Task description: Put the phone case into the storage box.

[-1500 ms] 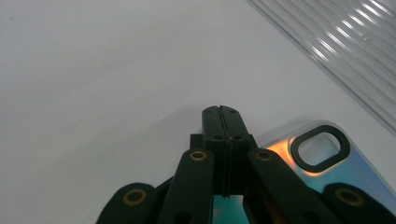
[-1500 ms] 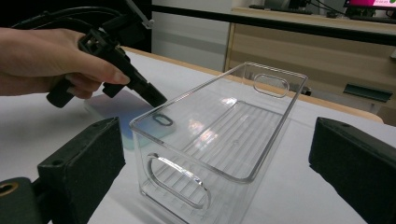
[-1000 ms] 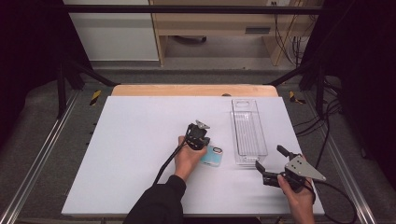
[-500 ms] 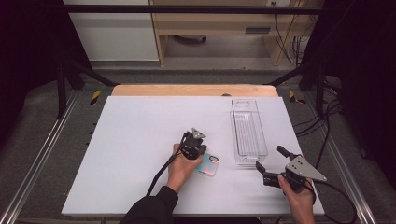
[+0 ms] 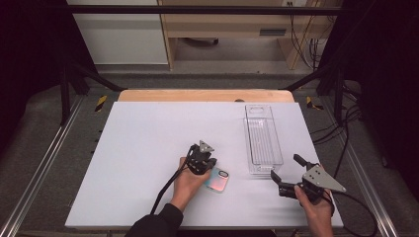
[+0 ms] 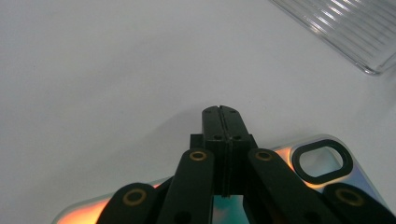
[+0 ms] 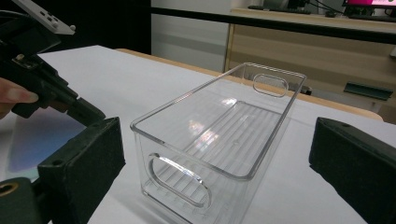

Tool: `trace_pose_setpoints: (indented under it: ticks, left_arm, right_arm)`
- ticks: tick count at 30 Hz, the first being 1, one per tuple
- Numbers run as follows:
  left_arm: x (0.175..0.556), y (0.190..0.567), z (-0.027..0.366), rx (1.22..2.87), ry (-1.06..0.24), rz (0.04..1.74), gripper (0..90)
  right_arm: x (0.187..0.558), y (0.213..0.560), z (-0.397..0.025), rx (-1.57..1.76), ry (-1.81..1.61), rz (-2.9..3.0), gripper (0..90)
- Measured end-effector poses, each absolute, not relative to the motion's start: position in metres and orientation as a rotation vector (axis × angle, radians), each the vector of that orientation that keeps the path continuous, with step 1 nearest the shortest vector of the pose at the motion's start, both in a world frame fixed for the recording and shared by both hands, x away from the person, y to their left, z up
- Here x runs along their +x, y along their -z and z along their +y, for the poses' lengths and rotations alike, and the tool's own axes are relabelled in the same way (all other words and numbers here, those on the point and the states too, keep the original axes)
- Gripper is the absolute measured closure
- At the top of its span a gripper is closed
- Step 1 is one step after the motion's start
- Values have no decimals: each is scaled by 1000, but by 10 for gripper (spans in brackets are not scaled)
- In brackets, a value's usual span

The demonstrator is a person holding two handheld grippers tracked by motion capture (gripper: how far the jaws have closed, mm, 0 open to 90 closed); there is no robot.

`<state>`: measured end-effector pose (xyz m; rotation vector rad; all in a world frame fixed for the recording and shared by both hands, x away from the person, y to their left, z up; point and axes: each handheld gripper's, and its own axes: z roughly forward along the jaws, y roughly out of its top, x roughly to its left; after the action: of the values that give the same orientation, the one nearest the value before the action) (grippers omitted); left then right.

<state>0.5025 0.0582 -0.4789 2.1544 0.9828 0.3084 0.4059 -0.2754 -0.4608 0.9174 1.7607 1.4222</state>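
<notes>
Left tool (image 5: 201,160): jaws pressed flat together, nothing between them, per left gripper view. It sits directly over the iridescent rectangular phone case with black camera cutout (image 5: 217,179), tips just past the case's far edge; I cannot tell whether they touch the case or the surface.

The case lies flat on the white surface (image 5: 143,143), near the front edge, just left of the clear plastic rectangular bin with ribbed floor and oval handle cutouts (image 5: 262,139). Case and bin are close but apart. In left gripper view the case (image 6: 322,161) shows orange-to-teal sheen under the jaws, with a bin corner (image 6: 355,32) at top right.

Right tool (image 5: 286,174): jaws spread wide, empty. It is held near the front right of the surface, just in front of the bin's near end, aimed at it. In right gripper view the bin (image 7: 219,144) stands upright between the two open jaws, with the left tool (image 7: 70,105) at far left.
</notes>
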Motion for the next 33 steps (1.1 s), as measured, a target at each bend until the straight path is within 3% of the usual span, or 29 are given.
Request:
trace_pose_setpoints:
  ticks: [20,31,33]
  left_arm:
    - [481,480,70,2138,-333,939,900]
    - [461,460,106,1896,-525,864,900]
    - [453,456,118,1816,-575,863,856]
  right_arm:
    - [405,460,-272,909,-1411,1772,35]
    - [403,459,-271,896,-1408,1779,34]
    - [402,459,-271,898,-1408,1776,30]
